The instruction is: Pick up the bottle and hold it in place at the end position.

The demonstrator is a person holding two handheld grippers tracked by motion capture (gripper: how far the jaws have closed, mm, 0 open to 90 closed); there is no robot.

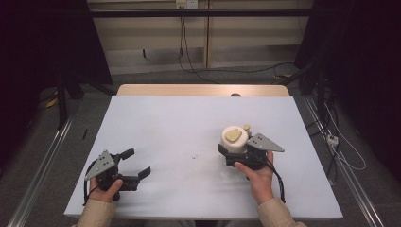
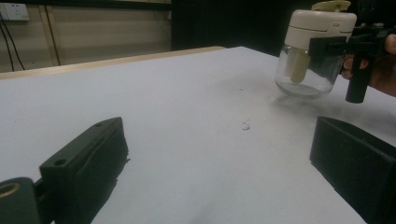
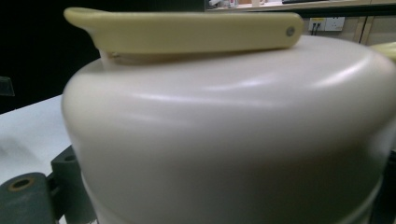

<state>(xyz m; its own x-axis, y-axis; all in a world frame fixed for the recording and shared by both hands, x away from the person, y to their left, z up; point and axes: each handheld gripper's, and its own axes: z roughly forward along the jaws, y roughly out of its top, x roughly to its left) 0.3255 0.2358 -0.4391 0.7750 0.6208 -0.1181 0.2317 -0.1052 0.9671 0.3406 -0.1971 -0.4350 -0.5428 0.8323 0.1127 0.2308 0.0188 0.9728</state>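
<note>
The right gripper [image 1: 236, 153] is closed on the cream lid [image 2: 321, 25] of a clear jar [image 2: 306, 74], which stands on the right of the table [image 1: 189, 123]. The left gripper [image 1: 135, 165] rests at near left, jaws wide apart, holding nothing. Risk, in my judgement: the grip is on the lid alone, so if lifted the glass body could detach or tilt. A small mark on the lid is illegible; no other writing is readable.

One jar [image 1: 235, 140] with a cream lid stands on the table [image 1: 179, 127], toward its right edge. One yellow handle [image 3: 187, 30] lies on that lid. Two grippers: the left gripper [image 1: 135, 163] and the right gripper [image 1: 236, 153].
</note>
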